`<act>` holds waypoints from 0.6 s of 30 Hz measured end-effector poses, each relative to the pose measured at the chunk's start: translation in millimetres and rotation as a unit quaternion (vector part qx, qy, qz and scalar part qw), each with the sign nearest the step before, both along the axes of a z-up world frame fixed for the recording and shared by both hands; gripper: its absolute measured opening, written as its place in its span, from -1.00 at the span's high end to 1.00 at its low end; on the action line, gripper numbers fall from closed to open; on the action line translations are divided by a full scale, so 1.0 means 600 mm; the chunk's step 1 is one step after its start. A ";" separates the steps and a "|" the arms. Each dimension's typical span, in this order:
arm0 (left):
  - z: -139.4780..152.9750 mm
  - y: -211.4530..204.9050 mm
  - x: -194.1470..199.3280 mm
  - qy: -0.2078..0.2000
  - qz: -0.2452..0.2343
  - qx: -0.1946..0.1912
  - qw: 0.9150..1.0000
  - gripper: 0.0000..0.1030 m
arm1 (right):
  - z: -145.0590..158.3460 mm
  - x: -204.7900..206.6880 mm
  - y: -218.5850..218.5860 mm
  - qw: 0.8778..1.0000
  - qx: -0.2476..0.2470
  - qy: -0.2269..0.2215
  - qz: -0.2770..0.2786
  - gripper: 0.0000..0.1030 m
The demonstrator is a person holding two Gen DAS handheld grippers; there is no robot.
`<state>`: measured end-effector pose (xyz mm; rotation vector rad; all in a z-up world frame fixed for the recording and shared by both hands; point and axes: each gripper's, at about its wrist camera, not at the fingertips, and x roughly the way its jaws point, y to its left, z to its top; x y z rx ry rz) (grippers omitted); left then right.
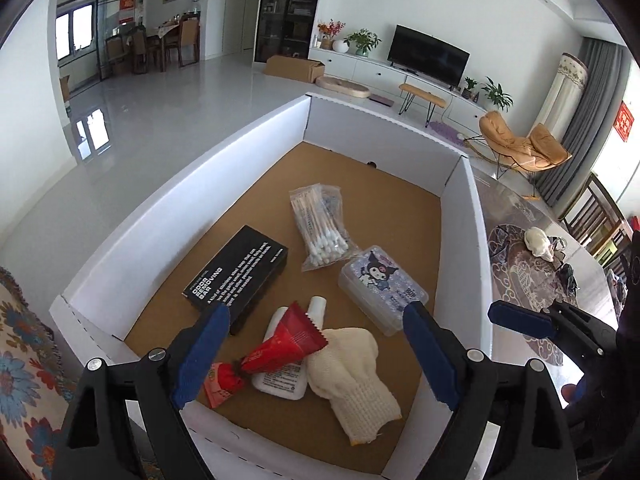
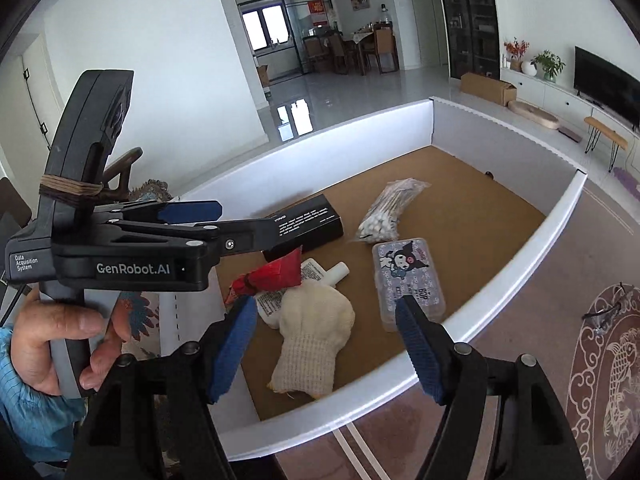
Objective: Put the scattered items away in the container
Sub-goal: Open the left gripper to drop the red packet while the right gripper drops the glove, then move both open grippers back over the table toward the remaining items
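Both grippers (image 1: 316, 344) (image 2: 324, 344) wide open, empty

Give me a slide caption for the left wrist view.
Open left hand-held gripper above the white box holding a glove, red tube and cotton swabs.

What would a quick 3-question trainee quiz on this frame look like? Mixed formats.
1. True or false: the left gripper is shut on the red tube.
2. What lies on top of the white bottle? A) red tube B) cotton swab bag C) black box
3. Fill in: the knit glove lies inside the white ___.

Key:
1. False; both it and the right gripper stand open, holding nothing.
2. A
3. container
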<state>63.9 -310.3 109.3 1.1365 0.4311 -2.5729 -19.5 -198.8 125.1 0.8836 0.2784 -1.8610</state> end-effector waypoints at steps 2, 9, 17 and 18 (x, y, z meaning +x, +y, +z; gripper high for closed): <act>0.023 0.054 -0.007 0.018 -0.033 -0.008 0.999 -0.72 | 0.003 0.000 0.066 0.999 -0.014 0.011 -0.034 -0.41; -0.008 0.307 -0.084 0.012 -0.175 0.000 0.985 -0.93 | -0.074 -0.037 0.347 0.978 0.046 0.028 -0.201 -0.41; -0.165 0.521 -0.203 -0.063 -0.245 -0.055 0.966 -0.93 | -0.151 -0.061 0.641 0.925 0.115 0.007 -0.362 -0.41; -0.170 0.531 -0.213 -0.060 -0.244 -0.059 0.966 -0.92 | -0.155 -0.065 0.661 0.920 0.111 0.002 -0.375 -0.41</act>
